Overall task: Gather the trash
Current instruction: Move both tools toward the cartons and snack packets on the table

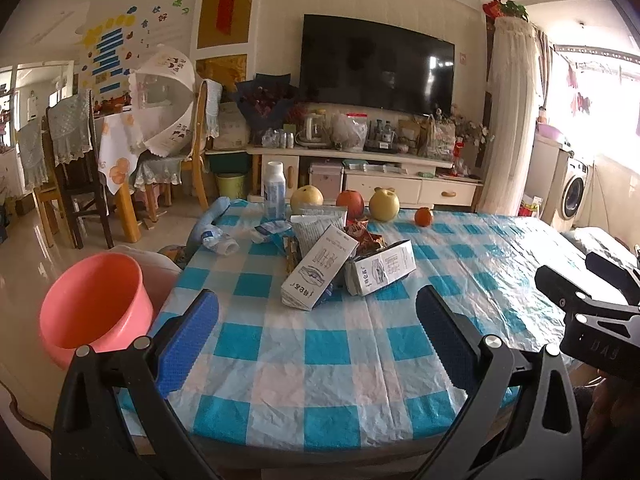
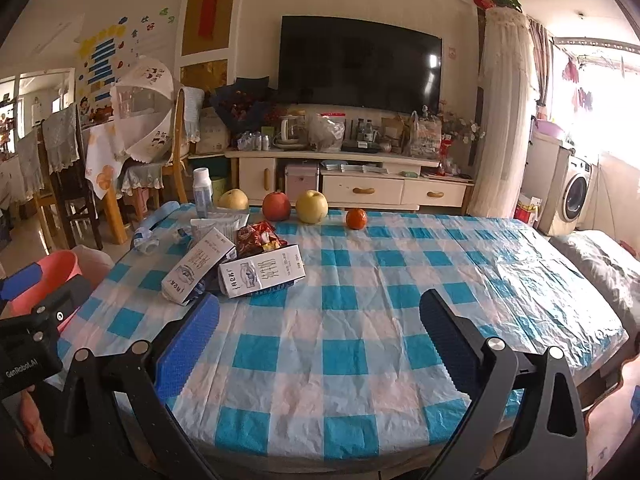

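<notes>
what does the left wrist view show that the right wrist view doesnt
Only the left wrist view shows the whole open mouth of the pink bucket and the right tool from the side. Only the right wrist view shows the table's far right edge and the left tool from the side. Both show the two milk cartons, the red snack wrapper and the fruit row.

We are in a home, in the living room. We see a big black flat TV [image 2: 360,62] on the wall above a long cream cabinet with drawers [image 2: 394,192]. Wooden dining chairs with lace covers [image 1: 70,168] stand to one side. A white washing machine [image 2: 574,196] sits by the bright window.
</notes>
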Available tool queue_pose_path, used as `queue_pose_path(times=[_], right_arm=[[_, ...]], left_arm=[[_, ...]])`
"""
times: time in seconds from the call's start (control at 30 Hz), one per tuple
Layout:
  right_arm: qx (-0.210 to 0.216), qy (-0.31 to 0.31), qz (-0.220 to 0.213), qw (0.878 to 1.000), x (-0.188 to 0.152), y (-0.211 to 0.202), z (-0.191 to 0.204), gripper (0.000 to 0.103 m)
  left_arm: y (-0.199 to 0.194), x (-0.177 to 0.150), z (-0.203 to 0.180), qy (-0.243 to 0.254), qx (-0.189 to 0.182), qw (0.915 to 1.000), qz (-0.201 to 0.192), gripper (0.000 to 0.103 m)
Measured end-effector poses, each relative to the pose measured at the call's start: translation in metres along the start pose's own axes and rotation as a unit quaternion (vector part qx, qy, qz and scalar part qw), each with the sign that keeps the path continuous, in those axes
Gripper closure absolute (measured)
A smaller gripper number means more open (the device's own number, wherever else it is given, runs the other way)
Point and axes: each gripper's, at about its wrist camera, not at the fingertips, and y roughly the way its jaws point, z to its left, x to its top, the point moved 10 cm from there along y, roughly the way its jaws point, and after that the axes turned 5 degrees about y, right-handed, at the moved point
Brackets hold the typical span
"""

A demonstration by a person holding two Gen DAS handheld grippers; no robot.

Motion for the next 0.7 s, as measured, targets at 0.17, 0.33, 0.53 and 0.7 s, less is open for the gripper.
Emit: queue_pose_path(times=[0.17,0.33,0.53,0.7], right_arm=[[-0.002,0.011,-0.001,1.0,-0.001,-0.003,-0.001,0.004],[-0.011,0.007,0.005,1.0,-0.008,-0.001,-0.002,0.004],[-0.005,0.014,0.003,1.0,-0.012,0.0,-0.002,0.004],[0.0,0.017,0.005,1.0,-0.021,0.006,-0.004,0.004]], left_arm=[[-0.001,-0.001,0.0,-0.001,0.001,1.0,-0.002,0.003],[0.001,-0.007,0.001,-0.009,-0.005,0.9999,0.01,0.003],[0.01,-0.019,-0.004,-0.005,-0.006,0.9994,0.032,0.003],[0.015,-0.022,-0.004,-0.006,-0.002,0.9993,0.038,0.003]])
